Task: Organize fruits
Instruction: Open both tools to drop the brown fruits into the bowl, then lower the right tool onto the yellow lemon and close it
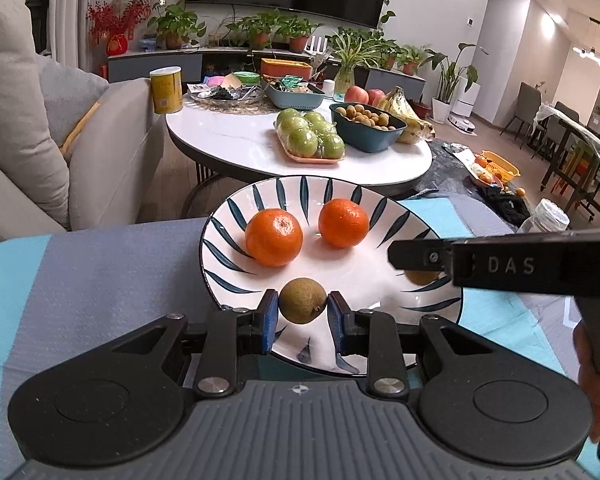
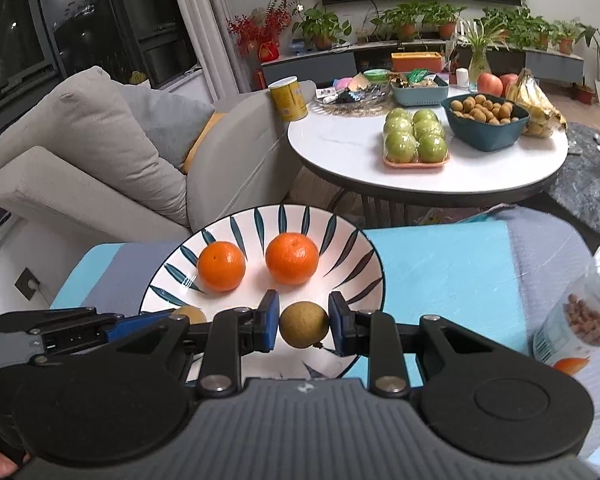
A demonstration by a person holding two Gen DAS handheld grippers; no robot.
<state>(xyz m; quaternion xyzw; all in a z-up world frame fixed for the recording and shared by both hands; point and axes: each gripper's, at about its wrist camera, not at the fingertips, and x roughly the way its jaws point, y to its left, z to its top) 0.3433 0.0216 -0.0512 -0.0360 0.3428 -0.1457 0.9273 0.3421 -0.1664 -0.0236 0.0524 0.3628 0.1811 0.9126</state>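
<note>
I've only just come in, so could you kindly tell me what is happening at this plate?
A person is sorting fruit with a handheld gripper in each hand. The left gripper is shut on a small brown fruit over the near part of the leaf-patterned plate, and the right gripper is shut on a second brown fruit over the same plate. Two oranges already sit side by side at the plate's far side. Whether the brown fruits touch the plate yet, I cannot tell.
</note>
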